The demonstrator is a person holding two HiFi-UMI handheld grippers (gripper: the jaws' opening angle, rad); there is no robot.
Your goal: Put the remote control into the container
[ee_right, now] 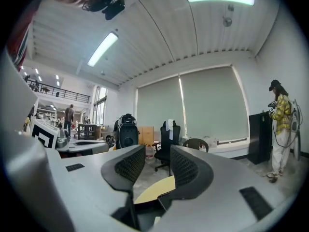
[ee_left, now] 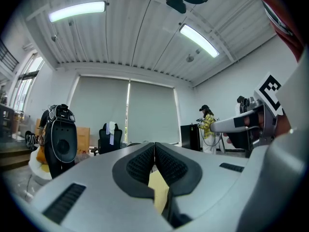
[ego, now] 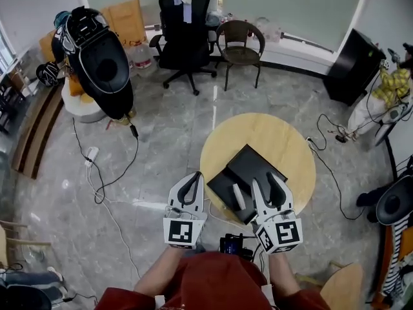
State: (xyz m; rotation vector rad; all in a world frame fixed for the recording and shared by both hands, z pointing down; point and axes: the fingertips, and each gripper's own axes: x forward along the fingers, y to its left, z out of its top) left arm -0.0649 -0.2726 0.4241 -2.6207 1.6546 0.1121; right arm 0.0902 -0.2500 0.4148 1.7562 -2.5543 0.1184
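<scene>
While left tool (ego: 191, 178) is pressed together, right tool (ego: 265, 181) gapes — remote control (ego: 239, 196) alongside.

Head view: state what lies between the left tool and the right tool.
The slim white remote control lies there, on a black rectangular tray at the round wooden table's near edge; the head view shows it.

- My right gripper (ego: 263, 179) covers the near corner of the container (ego: 251, 163) and the table (ego: 284, 137) edge beneath it.
- Between its jaws in the right gripper view only a yellow sliver of table (ee_right: 154, 190) shows. I cannot make out the remote control (ego: 239, 196) there.
- My left gripper (ego: 192, 178) hides all but a wedge of table (ee_left: 158, 192).
</scene>
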